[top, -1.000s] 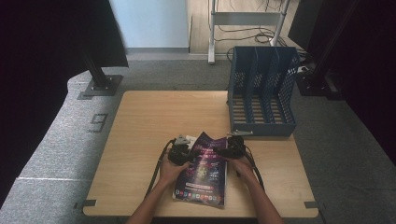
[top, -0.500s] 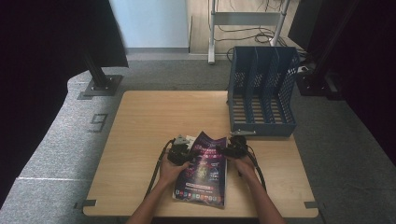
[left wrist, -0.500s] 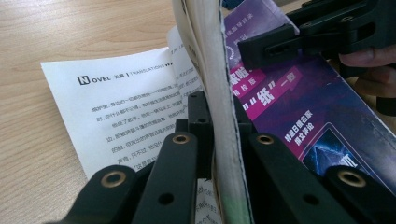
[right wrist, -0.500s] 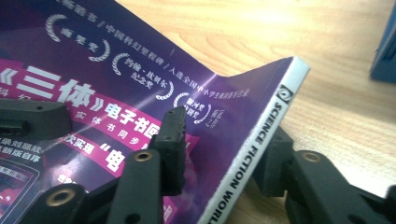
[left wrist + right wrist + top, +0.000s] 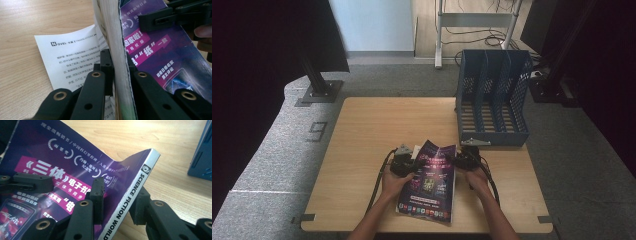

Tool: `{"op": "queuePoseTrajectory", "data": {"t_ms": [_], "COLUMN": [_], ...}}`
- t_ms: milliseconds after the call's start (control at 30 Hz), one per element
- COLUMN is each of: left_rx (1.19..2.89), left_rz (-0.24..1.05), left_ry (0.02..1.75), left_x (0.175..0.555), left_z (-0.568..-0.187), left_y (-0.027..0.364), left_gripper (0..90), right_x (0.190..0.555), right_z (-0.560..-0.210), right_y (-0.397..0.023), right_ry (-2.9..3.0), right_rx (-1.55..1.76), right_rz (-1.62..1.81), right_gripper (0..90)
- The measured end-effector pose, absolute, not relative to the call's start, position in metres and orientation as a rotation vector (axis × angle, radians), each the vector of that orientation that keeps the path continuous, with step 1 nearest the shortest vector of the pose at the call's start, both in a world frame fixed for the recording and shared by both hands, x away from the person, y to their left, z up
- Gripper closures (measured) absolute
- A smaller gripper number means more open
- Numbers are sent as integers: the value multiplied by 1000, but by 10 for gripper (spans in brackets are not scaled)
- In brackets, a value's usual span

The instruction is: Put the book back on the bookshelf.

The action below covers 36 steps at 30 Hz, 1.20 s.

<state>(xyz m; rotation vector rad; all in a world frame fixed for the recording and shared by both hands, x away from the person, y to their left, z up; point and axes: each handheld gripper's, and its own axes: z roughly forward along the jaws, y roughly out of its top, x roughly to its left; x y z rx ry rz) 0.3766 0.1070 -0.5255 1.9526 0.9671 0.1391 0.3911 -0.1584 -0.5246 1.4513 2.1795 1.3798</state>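
Magazine (image 5: 430, 181) lies on the desk (image 5: 362, 140) between us, left gripper (image 5: 119, 72) clamped on its page edge, right gripper (image 5: 119, 195) just closing around its spine, so next we judge a joint lift toward the blue file rack (image 5: 492, 100).

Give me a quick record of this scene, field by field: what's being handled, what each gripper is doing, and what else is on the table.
item handled: magazine with purple cover, far end lifted off the table
left gripper: shut on the magazine's page edge
right gripper: jaws just closing around the magazine's spine side; whether the pads press yet is hard to tell
loose sheet: white printed page flat on the table beside the magazine
file rack: blue, slotted, at the table's far right, apart from the magazine
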Motion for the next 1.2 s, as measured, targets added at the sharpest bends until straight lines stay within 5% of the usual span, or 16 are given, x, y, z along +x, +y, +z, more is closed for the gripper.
{"op": "queuePoseTrajectory", "data": {"t_ms": [1200], "left_rx": [1826], "left_rz": [231], "left_ry": [869], "left_x": [371], "left_z": [-477], "left_y": [108], "left_gripper": [863], "right_x": [360], "right_z": [-463], "right_y": [-162], "right_ry": [1993], "right_rx": [1232], "right_rz": [1509], "right_gripper": [729]}}
